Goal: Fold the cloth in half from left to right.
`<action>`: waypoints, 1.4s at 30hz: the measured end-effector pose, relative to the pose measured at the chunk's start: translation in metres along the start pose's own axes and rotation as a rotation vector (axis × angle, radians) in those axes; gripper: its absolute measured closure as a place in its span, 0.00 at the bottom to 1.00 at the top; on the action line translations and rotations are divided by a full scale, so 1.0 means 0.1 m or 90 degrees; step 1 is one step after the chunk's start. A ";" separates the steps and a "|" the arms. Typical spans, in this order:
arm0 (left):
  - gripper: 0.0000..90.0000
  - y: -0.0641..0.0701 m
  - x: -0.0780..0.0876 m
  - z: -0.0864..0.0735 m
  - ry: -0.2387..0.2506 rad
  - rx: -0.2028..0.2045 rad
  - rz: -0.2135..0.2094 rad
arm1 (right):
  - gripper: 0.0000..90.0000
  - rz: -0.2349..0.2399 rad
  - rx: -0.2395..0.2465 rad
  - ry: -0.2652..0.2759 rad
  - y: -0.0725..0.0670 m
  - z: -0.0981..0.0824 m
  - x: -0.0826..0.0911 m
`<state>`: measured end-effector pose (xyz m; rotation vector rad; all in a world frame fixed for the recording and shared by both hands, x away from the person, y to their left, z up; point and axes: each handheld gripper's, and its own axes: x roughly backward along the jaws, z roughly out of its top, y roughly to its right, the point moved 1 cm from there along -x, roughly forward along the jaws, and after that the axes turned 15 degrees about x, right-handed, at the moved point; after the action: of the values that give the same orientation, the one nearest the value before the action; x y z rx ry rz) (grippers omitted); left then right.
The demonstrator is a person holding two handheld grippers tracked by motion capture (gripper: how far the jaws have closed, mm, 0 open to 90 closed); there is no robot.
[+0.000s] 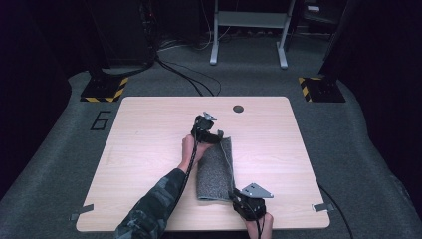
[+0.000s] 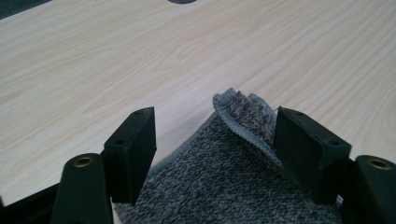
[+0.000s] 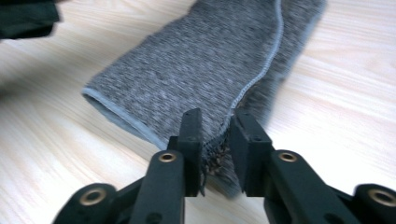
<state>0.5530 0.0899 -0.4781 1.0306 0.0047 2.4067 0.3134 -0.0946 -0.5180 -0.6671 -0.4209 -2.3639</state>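
A grey knit towel (image 1: 215,169) lies folded into a long strip on the light wood table (image 1: 144,129), running away from me. My left gripper (image 1: 218,136) is at its far end, open; in the left gripper view the jaws (image 2: 215,116) stand wide apart over the towel (image 2: 224,177), and a turned-up corner (image 2: 247,109) rests against the right-hand jaw. My right gripper (image 1: 237,195) is at the near right corner. There its jaws (image 3: 217,119) are pinched on the towel's (image 3: 201,70) frayed corner, just below a pale stitched hem.
A round cable hole (image 1: 238,108) sits near the table's far edge. Tape tabs (image 1: 81,212) mark the near corners. Bare wood lies left and right of the towel. Beyond the table are grey carpet, cables (image 1: 189,74) and a metal frame's legs (image 1: 249,35).
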 end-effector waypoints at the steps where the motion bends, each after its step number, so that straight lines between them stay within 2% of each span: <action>1: 0.32 -0.02 0.02 -0.01 0.000 -0.003 0.004 | 0.80 -0.003 -0.002 -0.004 0.03 -0.02 0.01; 3: 0.31 -0.06 0.04 -0.03 -0.002 0.001 0.005 | 0.78 -0.012 -0.008 -0.010 0.07 -0.06 0.03; 5: 0.29 -0.10 0.06 -0.04 0.007 0.012 0.007 | 0.78 -0.017 -0.027 -0.017 0.10 -0.10 0.04; 8: 0.27 -0.17 0.10 -0.04 0.008 0.013 0.007 | 0.78 -0.026 -0.035 -0.027 0.15 -0.14 0.05; 12: 0.26 -0.19 0.16 -0.01 0.028 0.018 0.005 | 0.77 -0.027 -0.046 -0.042 0.18 -0.18 0.05; 15: 0.24 -0.19 0.19 0.00 0.033 0.013 0.005 | 0.77 -0.031 -0.041 -0.040 0.20 -0.20 0.05; 21: 0.23 -0.27 0.19 -0.05 0.014 0.012 0.016 | 0.72 -0.032 -0.044 -0.027 0.23 -0.15 0.07; 24: 0.23 -0.34 0.16 -0.14 0.005 0.019 0.026 | 0.66 -0.024 -0.034 -0.015 0.23 -0.07 0.07; 29: 0.23 -0.48 0.12 -0.28 -0.019 0.035 0.037 | 0.58 0.003 0.013 -0.008 0.13 0.14 -0.03; 31: 0.23 -0.52 0.11 -0.33 -0.027 0.040 0.038 | 0.55 0.020 0.048 -0.017 0.05 0.23 -0.13; 34: 0.23 -0.57 0.09 -0.38 -0.033 0.043 0.043 | 0.53 0.041 0.066 -0.041 -0.01 0.27 -0.27; 36: 0.24 -0.59 0.08 -0.41 -0.036 0.041 0.049 | 0.51 0.059 0.066 -0.066 -0.05 0.27 -0.38; 38: 0.23 -0.61 0.08 -0.43 -0.044 0.038 0.056 | 0.49 0.064 0.075 -0.085 -0.07 0.26 -0.45; 40: 0.23 -0.63 0.07 -0.45 -0.047 0.042 0.057 | 0.48 0.063 0.071 -0.098 -0.12 0.24 -0.49; 41: 0.23 -0.65 0.06 -0.45 -0.046 0.042 0.058 | 0.48 0.062 0.091 -0.096 -0.12 0.23 -0.49; 42: 0.23 -0.65 0.06 -0.46 -0.046 0.044 0.058 | 0.48 0.060 0.090 -0.096 -0.13 0.23 -0.48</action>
<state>0.5484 0.1582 -0.5199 1.1721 0.0166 2.4649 0.3453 -0.0508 -0.5280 -0.7827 -0.6031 -2.1803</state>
